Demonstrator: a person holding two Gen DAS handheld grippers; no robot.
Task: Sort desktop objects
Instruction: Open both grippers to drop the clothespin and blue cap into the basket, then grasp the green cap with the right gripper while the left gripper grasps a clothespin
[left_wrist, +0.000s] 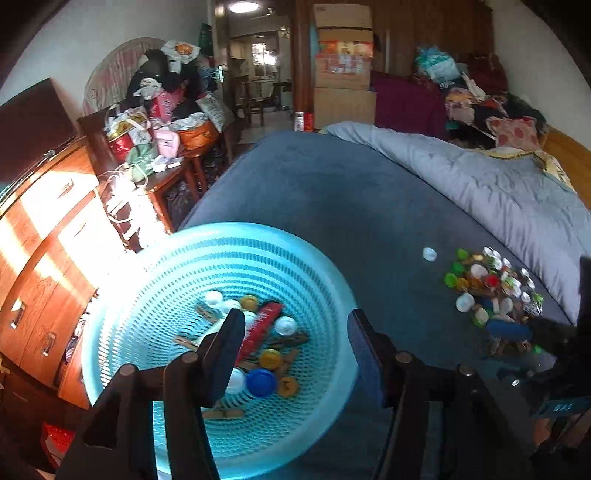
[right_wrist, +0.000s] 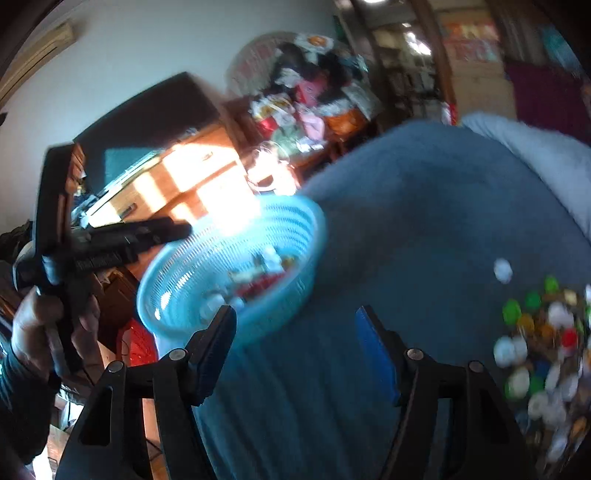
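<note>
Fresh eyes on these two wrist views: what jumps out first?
The round turquoise perforated plastic basket at the blue bed cover's near-left edge, holding bottle caps and a red box. Then the heap of multicoloured plastic bottle caps on the cover to the right, one lone white cap just apart from it.

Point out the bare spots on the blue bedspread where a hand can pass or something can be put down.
Free: the wide strip of blue bedspread between the turquoise basket and the pile of bottle caps, apart from one stray white cap. Also free: beyond the basket toward the grey quilt. Crowded: the cap pile and the basket's inside.
</note>
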